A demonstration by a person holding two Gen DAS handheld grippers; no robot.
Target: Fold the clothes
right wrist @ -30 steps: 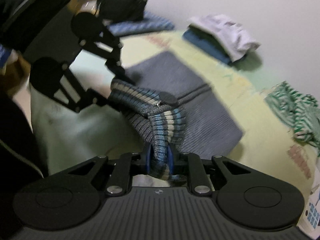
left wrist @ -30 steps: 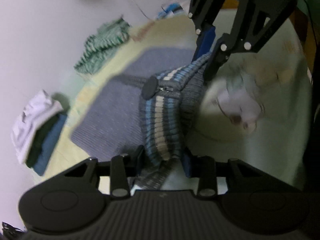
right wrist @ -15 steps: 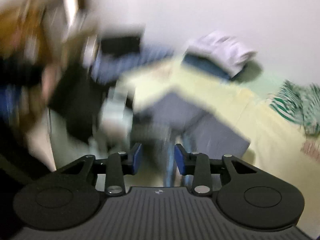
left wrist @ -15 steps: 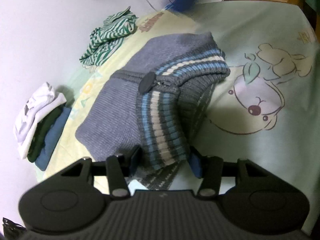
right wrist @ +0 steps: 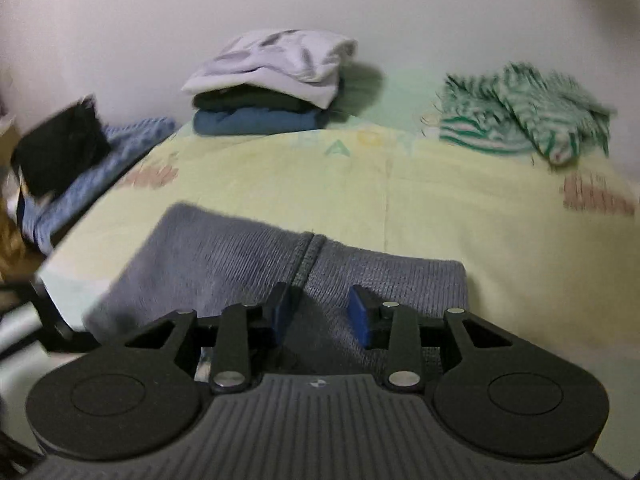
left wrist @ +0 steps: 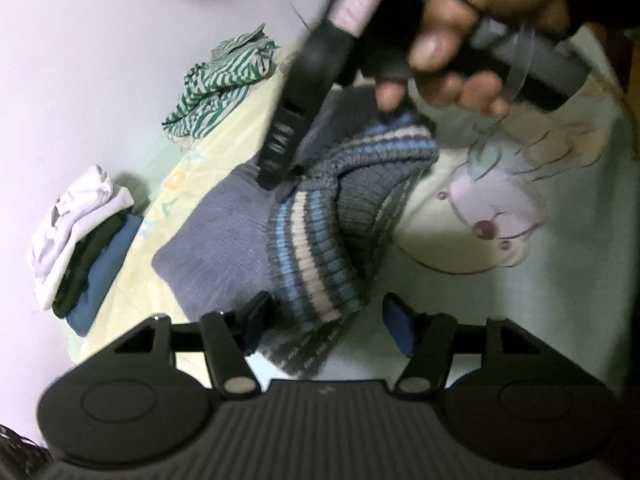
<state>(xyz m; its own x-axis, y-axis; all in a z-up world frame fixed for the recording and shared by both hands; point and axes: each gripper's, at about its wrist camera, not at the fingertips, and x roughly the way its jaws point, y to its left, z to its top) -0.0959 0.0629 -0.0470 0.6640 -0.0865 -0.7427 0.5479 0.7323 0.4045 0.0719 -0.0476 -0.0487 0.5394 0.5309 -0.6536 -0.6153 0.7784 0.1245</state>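
Roughly: left wrist view, left gripper [left wrist: 326, 318] jaws spread wide around the striped cuff of the grey sweater [left wrist: 312, 248], lying on the bed [left wrist: 472, 320]. Right wrist view, right gripper [right wrist: 320, 314] jaws open just above the sweater, gripping nothing.

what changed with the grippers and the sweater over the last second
Both grippers let go: the right gripper released the sweater first and now hangs open over it; the left gripper opened around the striped hem. The folded pile and striped green garment stayed put.
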